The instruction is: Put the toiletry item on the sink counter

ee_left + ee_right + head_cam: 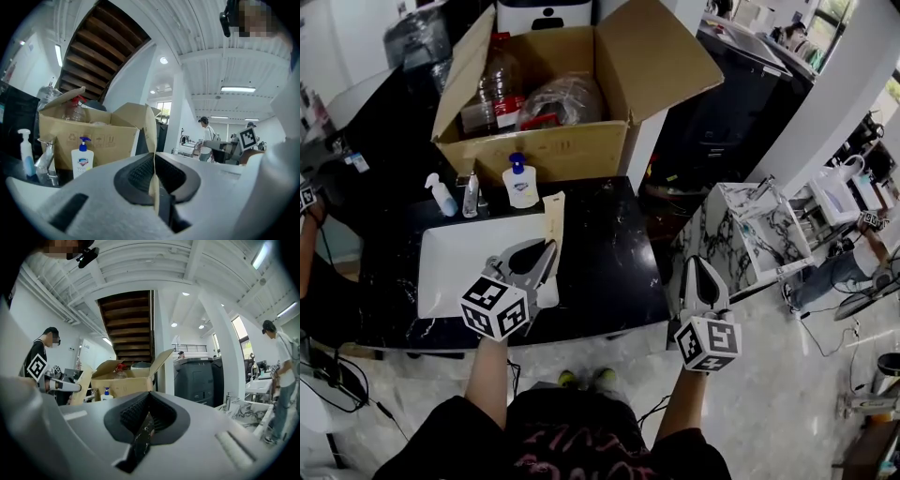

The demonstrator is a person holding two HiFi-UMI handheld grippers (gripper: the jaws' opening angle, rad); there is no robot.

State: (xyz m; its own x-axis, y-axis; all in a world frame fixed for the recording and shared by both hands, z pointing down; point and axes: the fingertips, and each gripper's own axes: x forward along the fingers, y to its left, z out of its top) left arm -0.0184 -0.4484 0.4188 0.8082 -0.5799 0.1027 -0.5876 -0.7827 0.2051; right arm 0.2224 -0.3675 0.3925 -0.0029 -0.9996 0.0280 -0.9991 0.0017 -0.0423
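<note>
Left gripper view shows the left gripper [154,161] clamped on a flat beige tube [151,133], which is held edge-on over the white sink's [455,267] right edge on the black desk [609,262], near a soap bottle [520,184]. The right gripper [701,266] is closed and empty.

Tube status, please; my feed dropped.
Left gripper shut on tube, over the sink edge. Right gripper shut, empty. Counter beside it bare.

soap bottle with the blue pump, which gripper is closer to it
Left. The left gripper, holding a tube, is over the sink just in front of the soap bottle; the right gripper is off to its right, beyond the counter.
</note>
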